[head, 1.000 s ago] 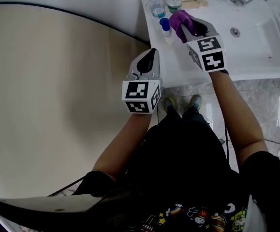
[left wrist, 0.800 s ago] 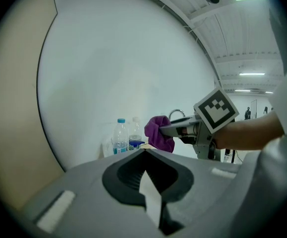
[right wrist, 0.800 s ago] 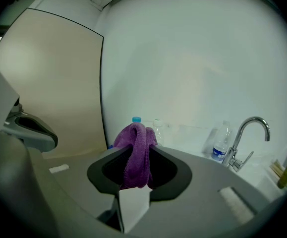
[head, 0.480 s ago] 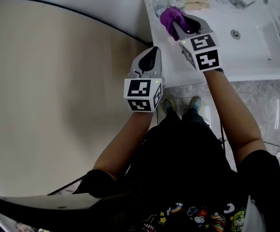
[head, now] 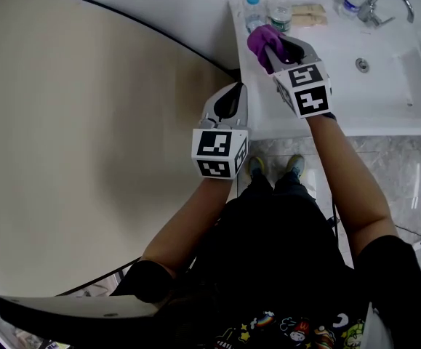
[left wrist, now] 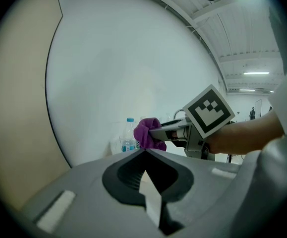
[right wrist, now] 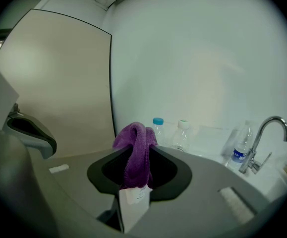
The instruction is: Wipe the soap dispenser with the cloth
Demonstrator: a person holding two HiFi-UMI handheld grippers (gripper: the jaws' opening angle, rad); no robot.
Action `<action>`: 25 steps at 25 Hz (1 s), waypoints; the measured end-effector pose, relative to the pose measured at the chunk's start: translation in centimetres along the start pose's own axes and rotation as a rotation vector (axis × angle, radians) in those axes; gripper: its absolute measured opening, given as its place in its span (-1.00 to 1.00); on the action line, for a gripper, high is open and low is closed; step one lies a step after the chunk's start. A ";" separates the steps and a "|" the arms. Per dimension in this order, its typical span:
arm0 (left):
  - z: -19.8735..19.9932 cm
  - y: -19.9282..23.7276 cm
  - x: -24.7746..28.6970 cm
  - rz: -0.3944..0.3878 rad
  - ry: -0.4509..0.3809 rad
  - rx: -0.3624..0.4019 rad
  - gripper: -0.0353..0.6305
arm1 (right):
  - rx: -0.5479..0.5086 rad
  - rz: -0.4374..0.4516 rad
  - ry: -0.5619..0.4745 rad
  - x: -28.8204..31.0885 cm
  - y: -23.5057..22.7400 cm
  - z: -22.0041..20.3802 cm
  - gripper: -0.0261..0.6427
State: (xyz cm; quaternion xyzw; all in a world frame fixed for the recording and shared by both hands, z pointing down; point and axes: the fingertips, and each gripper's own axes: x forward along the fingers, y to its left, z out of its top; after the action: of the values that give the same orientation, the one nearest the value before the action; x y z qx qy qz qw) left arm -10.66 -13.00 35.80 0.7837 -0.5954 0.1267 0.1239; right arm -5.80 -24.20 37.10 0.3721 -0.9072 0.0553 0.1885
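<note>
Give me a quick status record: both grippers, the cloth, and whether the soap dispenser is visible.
right gripper: shut on purple cloth, above the counter, close to the blue-capped bottle
left gripper: shut, nothing between the jaws, beside the counter's left edge
soap dispenser: not identifiable in any view; possibly behind the cloth
wiping contact: cannot confirm

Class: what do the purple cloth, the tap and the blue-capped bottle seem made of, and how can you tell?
Purple cloth: soft, matte fabric, probably microfibre; it folds limply.
Tap: polished metal, likely chrome; bright reflections.
Blue-capped bottle: clear plastic, apparently; see-through, glossy walls.
</note>
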 end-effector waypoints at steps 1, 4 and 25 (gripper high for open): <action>0.0 -0.2 0.1 -0.004 -0.001 0.000 -0.89 | 0.001 -0.006 0.002 -0.2 -0.2 -0.2 -0.56; 0.3 -0.8 0.5 -0.022 -0.004 0.006 -0.89 | 0.013 -0.029 0.005 -0.7 -1.3 -0.5 -0.56; -0.8 -2.9 2.2 -0.081 0.037 0.032 -0.89 | 0.086 -0.042 0.058 -2.9 -0.4 -5.7 -0.56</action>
State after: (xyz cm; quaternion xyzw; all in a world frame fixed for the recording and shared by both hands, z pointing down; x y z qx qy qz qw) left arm -7.32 -13.90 37.17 0.8065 -0.5587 0.1456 0.1275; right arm -1.90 -21.26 41.27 0.3971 -0.8900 0.1011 0.1997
